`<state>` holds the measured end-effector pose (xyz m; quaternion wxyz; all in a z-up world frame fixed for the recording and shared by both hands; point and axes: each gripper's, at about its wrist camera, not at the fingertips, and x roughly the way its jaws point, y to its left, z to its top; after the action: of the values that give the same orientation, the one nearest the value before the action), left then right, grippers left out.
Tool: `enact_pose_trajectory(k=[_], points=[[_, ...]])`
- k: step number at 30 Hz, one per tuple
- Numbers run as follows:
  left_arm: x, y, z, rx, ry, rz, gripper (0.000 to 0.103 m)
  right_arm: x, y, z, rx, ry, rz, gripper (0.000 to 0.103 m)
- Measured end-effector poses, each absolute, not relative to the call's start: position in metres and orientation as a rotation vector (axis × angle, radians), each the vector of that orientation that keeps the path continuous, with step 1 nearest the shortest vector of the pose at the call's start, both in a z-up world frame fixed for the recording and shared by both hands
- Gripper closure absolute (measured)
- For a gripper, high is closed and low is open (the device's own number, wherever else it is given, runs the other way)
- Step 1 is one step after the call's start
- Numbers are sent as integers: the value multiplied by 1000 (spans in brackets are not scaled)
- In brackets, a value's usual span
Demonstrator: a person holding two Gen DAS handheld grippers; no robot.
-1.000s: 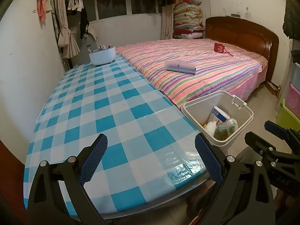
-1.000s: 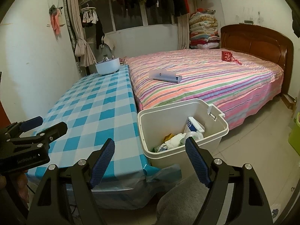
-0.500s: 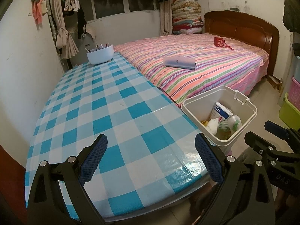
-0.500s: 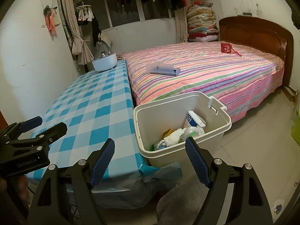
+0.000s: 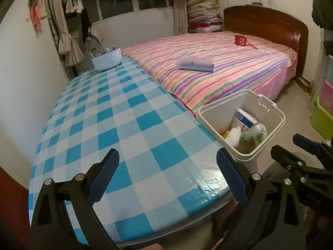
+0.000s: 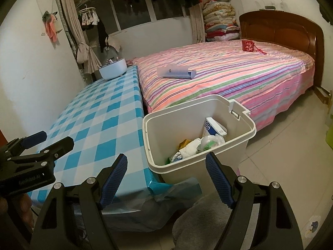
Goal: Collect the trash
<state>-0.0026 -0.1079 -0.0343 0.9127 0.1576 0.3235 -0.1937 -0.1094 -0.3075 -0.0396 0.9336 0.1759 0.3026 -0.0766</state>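
Since a second ago: both tools have eased back and tipped a little, so the bin sits slightly further off in each view; nothing on the counter or bed has shifted.
Left tool (image 5: 167, 175): spread wide, nothing between its pads, hovering over the near edge of the counter (image 5: 116, 125).
Right tool (image 6: 166, 177): also spread and empty, held just short of the bin (image 6: 199, 166), pointing at its near wall.
Trash (image 6: 199, 144): already in the bin, heaped at the bottom; crumpled paper, clear plastic wrap, something green and yellow, and a blue-and-white carton (image 6: 214, 127) leaning against the far wall.
Bin: beige plastic, open-topped, standing on the floor right at the counter's corner and beside the bed (image 6: 229, 79).
How it would handle: I'd judge the wads light and soft, squashing under the pads; the wrap slippery; the carton stiffer and best pinched across its thin edge. The bin looks rigid, best taken by its rim or the latch tab on the far side.
Progress: probably near the end, as I can see no loose scraps on the counter.
Counter: blue-and-white checked oilcloth, glossy, likely slick; a white bowl (image 5: 107, 59) of small items stands at the far end.
Room: striped bedspread with a flat grey case (image 5: 195, 64) and a red pouch (image 5: 241, 40) on it, folded quilts stacked by the headboard, laundry hung at the window.
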Motion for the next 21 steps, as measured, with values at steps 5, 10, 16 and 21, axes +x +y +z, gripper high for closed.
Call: enact_pose_trajectory(k=[5,10,16,21], points=[[-4,-117,-36,339,675,-423,10,-110,-314,-44,377,619,-159,27],[-5,-123,-36,340,687,-445,10,-110,-320,-46,392,623,-162,27],[-8,-134,-38,367,682,-472,10,-112,-328,-48,414,626,-167,27],[-16,-144,-39,400,640,-502,10,-114,-334,-51,426,625,-171,27]])
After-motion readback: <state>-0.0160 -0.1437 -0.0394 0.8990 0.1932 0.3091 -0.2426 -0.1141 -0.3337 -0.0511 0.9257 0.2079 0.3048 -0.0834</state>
